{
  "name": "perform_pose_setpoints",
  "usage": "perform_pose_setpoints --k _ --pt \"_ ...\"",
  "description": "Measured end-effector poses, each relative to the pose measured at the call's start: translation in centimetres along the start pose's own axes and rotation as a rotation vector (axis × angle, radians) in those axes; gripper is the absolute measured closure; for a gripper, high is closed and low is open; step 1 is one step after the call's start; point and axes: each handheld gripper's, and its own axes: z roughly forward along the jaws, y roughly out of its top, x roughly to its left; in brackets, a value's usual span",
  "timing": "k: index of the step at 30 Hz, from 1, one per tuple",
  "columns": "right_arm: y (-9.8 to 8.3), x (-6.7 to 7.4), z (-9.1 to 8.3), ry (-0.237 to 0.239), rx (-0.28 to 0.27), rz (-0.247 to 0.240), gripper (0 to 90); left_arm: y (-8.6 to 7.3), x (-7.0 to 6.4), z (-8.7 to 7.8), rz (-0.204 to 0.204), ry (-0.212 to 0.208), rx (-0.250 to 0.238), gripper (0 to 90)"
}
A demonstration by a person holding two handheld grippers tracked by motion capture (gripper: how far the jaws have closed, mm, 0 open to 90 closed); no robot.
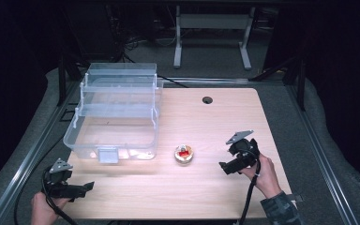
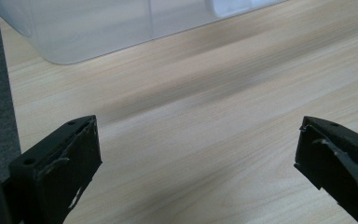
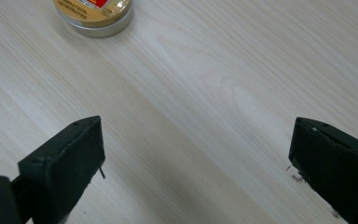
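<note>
The right gripper [image 1: 225, 168] hovers with its jaws spread wide and empty, pointing at a small round tin [image 1: 184, 154] with a gold-and-red lid, near it on the wooden table [image 1: 206, 197]. The left gripper [image 1: 85, 187], jaws likewise spread and empty, sits near the table's front left corner, below the clear plastic storage bin [image 1: 112, 112].

Looks like a lab/test rig: pale wood table [image 1: 215, 122] w/ cable hole [image 1: 207, 100] set in a metal rail frame [image 1: 316, 150], dark curtains both sides, loose cables [image 1: 140, 44] & a grey stand [image 1: 213, 35] top centre.
</note>
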Motion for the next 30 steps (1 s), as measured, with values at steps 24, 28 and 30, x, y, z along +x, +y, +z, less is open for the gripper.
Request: perform_pose_setpoints --k 24,28,30 --pt "7.4 3.6 5.5 0.117 0.038 -0.099 0.0 -0.3 0.1 0.2 -0.005 -0.012 0.005 0.1" --pt "8.3 4.2 7.0 0.154 0.041 -0.107 0.0 -0.4 0.2 0.3 -0.003 -0.013 0.008 0.0" --pt "8.8 4.7 7.7 0.147 0.062 -0.109 0.0 -0.4 0.2 0.3 -0.005 -0.015 0.010 0.0"
